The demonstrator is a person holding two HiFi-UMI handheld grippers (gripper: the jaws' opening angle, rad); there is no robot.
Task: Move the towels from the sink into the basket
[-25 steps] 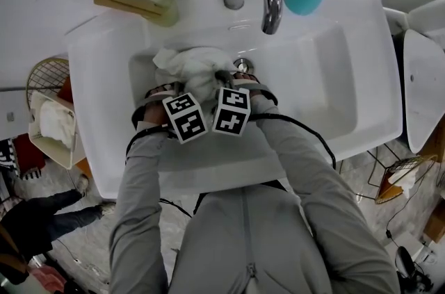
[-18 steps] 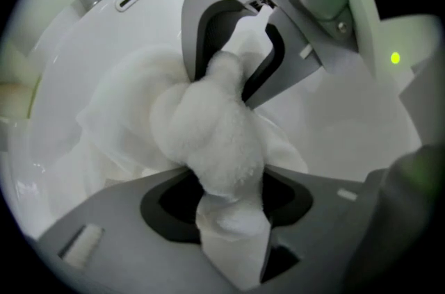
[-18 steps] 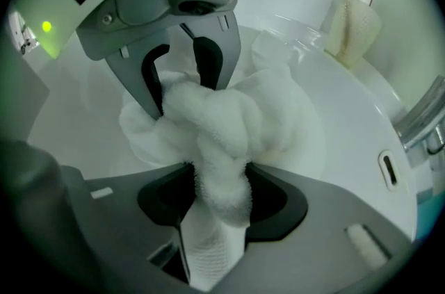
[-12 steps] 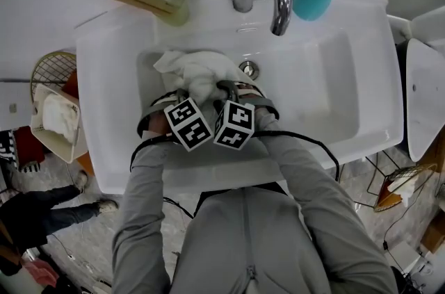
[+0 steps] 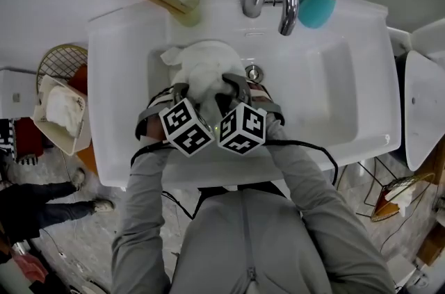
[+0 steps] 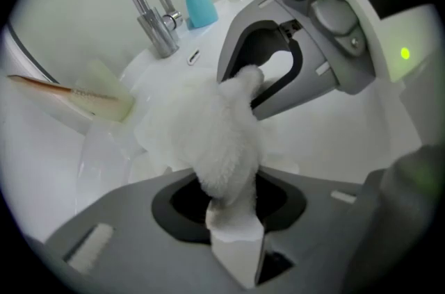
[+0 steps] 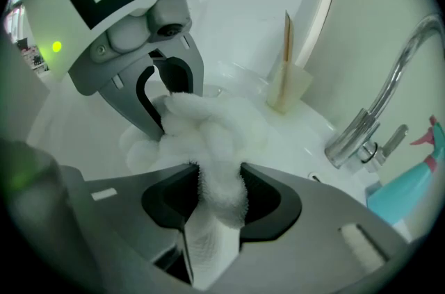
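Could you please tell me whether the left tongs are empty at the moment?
No, the left gripper view shows the left tongs shut on the white towel, which bulges out between them.

Head view is looking steeply down on the white ceramic sink [image 5: 348,98] from overhead. Both gripper views are looking along their jaws, very close, toward the sink's back. All three are sharing the curved chrome faucet [image 5: 287,1] [image 6: 158,32] [image 7: 350,135] and teal plastic spray bottle [image 5: 320,5] [image 6: 198,4] [image 7: 407,192].
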